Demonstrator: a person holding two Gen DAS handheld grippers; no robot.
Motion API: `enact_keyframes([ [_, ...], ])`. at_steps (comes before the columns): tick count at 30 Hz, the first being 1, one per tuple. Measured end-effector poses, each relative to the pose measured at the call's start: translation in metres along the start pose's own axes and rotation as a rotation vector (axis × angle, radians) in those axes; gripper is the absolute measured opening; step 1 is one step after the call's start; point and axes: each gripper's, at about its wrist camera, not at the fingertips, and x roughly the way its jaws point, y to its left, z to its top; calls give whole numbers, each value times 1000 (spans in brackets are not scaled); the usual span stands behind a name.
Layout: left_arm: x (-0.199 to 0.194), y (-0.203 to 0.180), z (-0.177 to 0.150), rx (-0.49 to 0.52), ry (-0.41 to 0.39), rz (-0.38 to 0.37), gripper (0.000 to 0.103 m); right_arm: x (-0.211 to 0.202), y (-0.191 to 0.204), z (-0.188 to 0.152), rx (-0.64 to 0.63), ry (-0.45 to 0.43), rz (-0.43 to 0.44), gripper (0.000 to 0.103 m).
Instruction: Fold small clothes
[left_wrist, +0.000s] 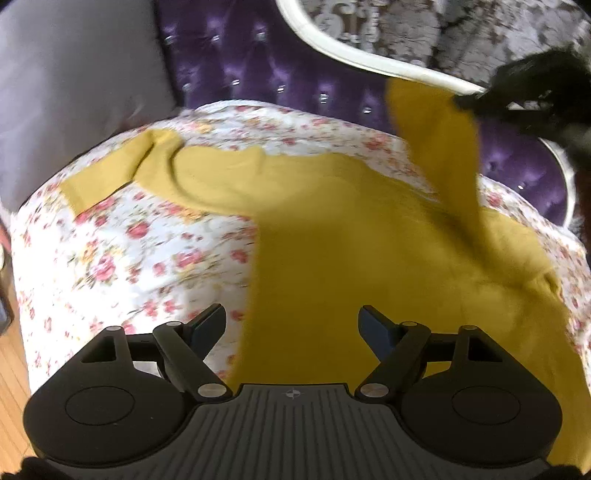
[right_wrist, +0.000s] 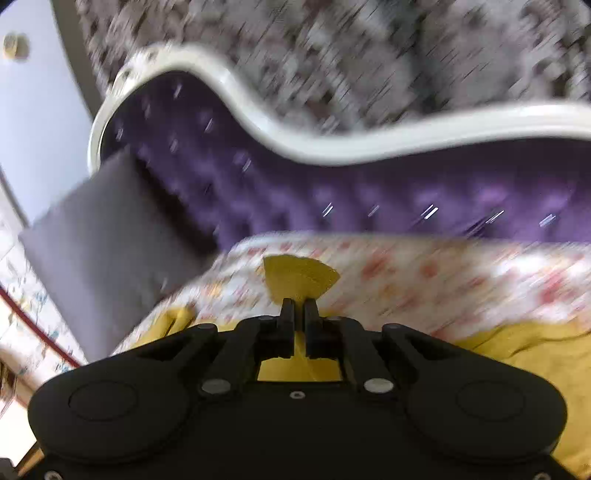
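A mustard-yellow long-sleeved top (left_wrist: 332, 236) lies spread on a floral bedspread (left_wrist: 122, 243). Its left sleeve (left_wrist: 110, 173) lies flat toward the far left. My left gripper (left_wrist: 293, 325) is open and empty, low over the top's near left edge. My right gripper (left_wrist: 480, 101) shows at the upper right, shut on the right sleeve (left_wrist: 436, 140), which it holds lifted off the bed. In the right wrist view my right gripper (right_wrist: 299, 306) is shut on the sleeve's cuff (right_wrist: 299, 275), which fans out past the fingertips. That view is motion-blurred.
A purple tufted headboard (left_wrist: 277, 74) with a white curved frame (left_wrist: 369, 62) stands behind the bed. A grey pillow (left_wrist: 74, 81) leans at the far left. Wooden floor (left_wrist: 11, 387) shows at the lower left, past the bed's edge.
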Motion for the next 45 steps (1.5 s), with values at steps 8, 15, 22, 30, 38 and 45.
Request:
enact_keyframes([
  [8,9,19,5,-19,18,7,78,40,31,-68,-52,65,50,35],
  [15,25,12,28,2,7,-26,78,-19,-10,-92,-106,34,-89,60],
  [22,69,-17,59,14,46,-51,78,-59,-56,-129,-25,55,-209,60],
  [30,112,-40,72,25,41,-25,22,-87,-73,-153,36,37,-248,59],
  [38,109,-48,87,109,-57,7,8,-110,-108,-119,28,-74,-409,63],
  [45,126,-33,79,89,6,7,11,-82,-168,-96,64,-13,-571,64],
])
